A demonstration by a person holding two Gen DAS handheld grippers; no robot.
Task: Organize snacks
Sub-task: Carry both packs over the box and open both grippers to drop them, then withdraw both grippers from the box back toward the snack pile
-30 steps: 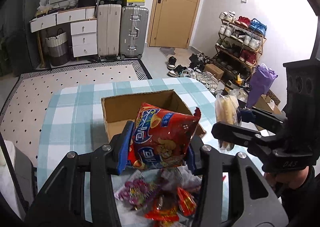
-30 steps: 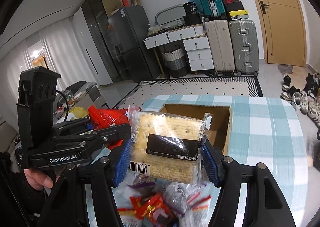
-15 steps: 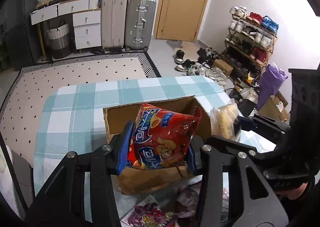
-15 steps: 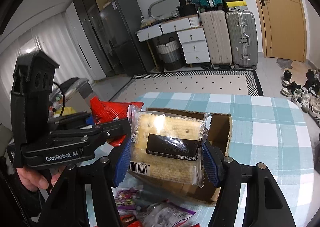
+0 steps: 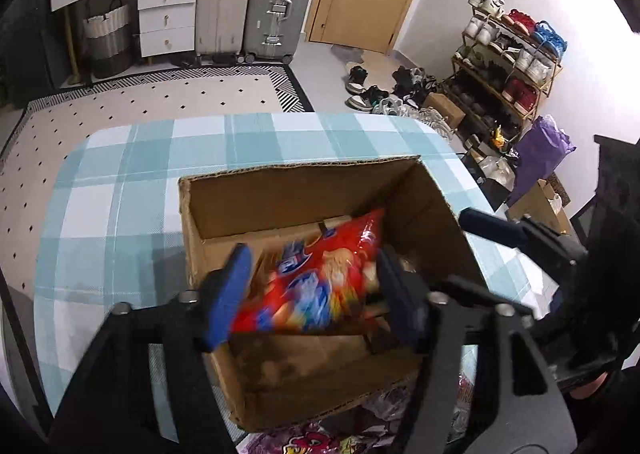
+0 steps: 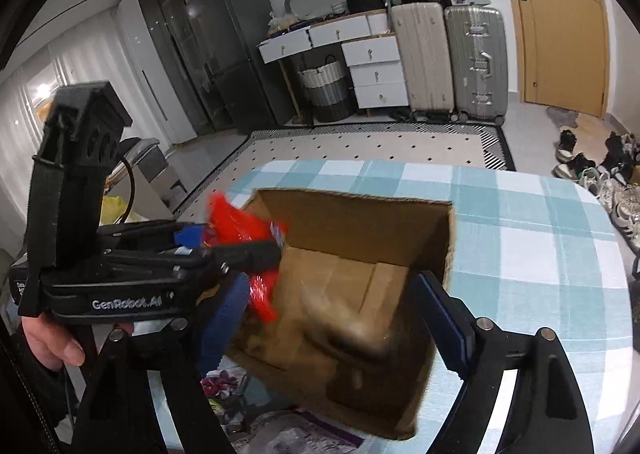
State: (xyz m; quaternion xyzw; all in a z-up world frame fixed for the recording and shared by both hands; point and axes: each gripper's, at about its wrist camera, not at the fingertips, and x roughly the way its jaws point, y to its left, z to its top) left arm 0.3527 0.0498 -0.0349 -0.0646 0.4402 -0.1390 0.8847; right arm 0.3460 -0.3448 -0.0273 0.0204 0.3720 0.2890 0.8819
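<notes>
On the teal-checked bench (image 5: 120,181) a cardboard box (image 5: 320,189) stands; suitcases (image 5: 252,1) at 12 o'clock. Left tool (image 5: 312,286) spreads around a blurred red snack bag (image 5: 320,278) over it; right tool (image 6: 332,318) gapes wide, holding nothing.

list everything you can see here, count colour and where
brown cardboard box: one, open-topped, on the table
teal and white checked tablecloth: one, covering the table
red snack bag: one, blurred, over the box between the left gripper's fingers
loose snack packets: several, purple and clear, at the table's near edge
suitcases: two, beige and silver, against the far wall
white drawer unit: one, beside the suitcases
shoe rack: one, right wall
left gripper: black with blue pads, wider than the bag
right gripper: open, over the box
</notes>
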